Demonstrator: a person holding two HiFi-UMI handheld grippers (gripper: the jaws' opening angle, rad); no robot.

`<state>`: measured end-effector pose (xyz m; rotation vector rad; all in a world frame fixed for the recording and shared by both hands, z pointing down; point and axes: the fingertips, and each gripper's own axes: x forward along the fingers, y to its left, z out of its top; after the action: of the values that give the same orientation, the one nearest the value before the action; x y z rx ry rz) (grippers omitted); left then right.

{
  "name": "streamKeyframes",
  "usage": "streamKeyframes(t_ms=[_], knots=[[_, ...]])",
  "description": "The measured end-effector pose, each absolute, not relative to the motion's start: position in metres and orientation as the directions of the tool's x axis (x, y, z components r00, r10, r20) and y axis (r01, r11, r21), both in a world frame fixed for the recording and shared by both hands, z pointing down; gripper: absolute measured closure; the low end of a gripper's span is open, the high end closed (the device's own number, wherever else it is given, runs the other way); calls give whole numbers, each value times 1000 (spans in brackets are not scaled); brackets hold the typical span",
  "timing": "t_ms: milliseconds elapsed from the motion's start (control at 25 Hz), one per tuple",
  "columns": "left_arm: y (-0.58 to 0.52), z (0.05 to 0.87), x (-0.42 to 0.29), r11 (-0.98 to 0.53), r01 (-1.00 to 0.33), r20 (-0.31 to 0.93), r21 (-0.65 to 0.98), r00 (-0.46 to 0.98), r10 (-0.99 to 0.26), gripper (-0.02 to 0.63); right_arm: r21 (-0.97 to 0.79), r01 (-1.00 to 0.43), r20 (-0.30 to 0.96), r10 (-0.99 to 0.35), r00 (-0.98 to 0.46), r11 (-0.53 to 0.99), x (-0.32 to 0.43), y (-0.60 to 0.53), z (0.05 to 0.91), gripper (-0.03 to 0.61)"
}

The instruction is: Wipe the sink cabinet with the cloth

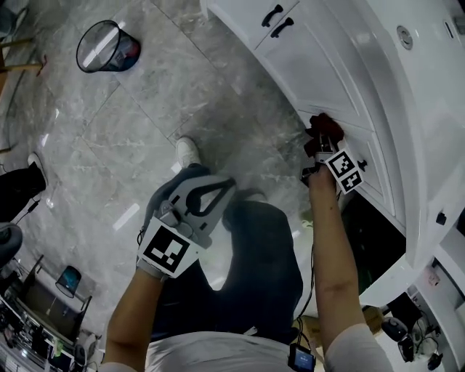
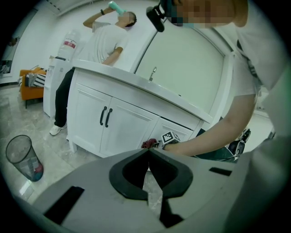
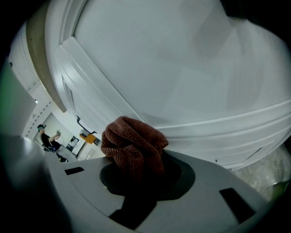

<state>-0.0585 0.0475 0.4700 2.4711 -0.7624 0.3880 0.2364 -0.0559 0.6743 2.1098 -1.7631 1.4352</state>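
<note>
- Grey marbled floor (image 1: 145, 102) fills the left of the head view. A mesh bin (image 1: 107, 46) stands on it, well apart from the left end of the cabinet (image 1: 320, 65).
- Our left gripper (image 1: 221, 187) hangs over the floor in front of our legs, away from the work. In its own view the jaws meet at the tips with nothing between them, and only floor shows through the gap behind.
- Past it in that view we see another person (image 2: 107, 43) at the cabinet's far end, well clear of our arms.
- Our right gripper (image 1: 320, 147) is stretched out to the cabinet front. Its jaws are clamped on the cloth (image 3: 134, 145), a dark red wad that bulges out beyond the tips.
- We find the cloth at a drawer panel to the right of the double doors with the black handles (image 1: 276, 20), toward the front's right end. It seems to touch the panel, though we cannot be sure of the contact.
- We judge the cloth soft, light and limp, so it should crush flat against the moulding and follow its ridges.
- It is best held by a bunched middle, as it is now, so that enough sticks out to keep the hard jaws off the paint.
- White paint on the cabinet looks smooth and glossy, so we expect the cloth to slide easily. Steady, even pressure should matter more than force.
</note>
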Motion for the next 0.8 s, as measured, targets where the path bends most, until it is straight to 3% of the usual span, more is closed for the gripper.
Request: streamKeyframes(t_ms=[800], knots=[[88,465,13,-721,-560,454,407,809,-373,603,-440,-800,711,-702,-33,-408,331,36,683,483]])
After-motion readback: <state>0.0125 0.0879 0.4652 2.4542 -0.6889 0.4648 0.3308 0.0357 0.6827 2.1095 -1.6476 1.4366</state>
